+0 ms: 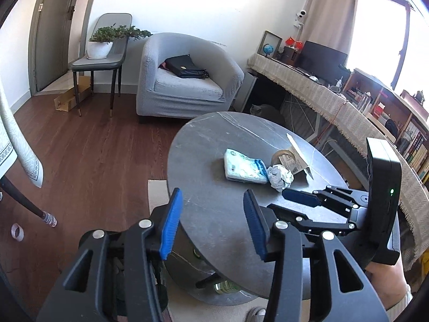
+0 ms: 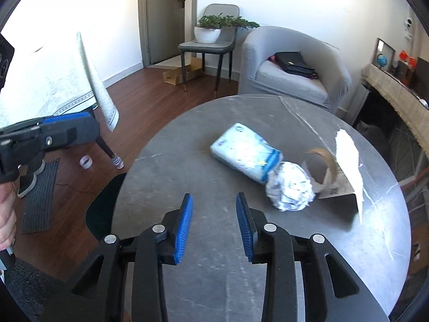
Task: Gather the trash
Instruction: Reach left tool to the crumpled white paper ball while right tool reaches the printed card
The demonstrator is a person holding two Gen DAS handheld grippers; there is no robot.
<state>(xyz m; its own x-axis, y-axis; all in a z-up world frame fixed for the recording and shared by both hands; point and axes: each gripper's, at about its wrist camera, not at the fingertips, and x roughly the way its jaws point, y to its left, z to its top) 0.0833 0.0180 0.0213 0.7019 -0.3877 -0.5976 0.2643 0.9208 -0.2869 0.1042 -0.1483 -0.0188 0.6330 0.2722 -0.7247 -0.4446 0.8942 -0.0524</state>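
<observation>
Left wrist view: left gripper (image 1: 211, 222) low centre, jaws parted with nothing between, blue ribbed pads over the near edge of the round grey marble-look table (image 1: 214, 145); trash cluster sits right of centre: soft plastic tissue pack (image 1: 244, 167), long axis running upper left to lower right, touching a crumpled paper ball (image 1: 280, 177), with a brown tape roll (image 1: 283, 157) and torn white paper (image 1: 300, 151) just behind; right gripper (image 1: 300, 198) enters from the right. Right wrist view: right gripper (image 2: 214, 225) bottom centre, jaws apart and empty over bare tabletop (image 2: 187, 139); tissue pack (image 2: 245, 153) centre frame, same diagonal, paper ball (image 2: 289, 189) at its lower right end, curled tape roll (image 2: 325, 163) and stiff white paper shard (image 2: 348, 161) further right; left gripper (image 2: 67, 128) at left edge off the table, its jaw gap not readable here.
</observation>
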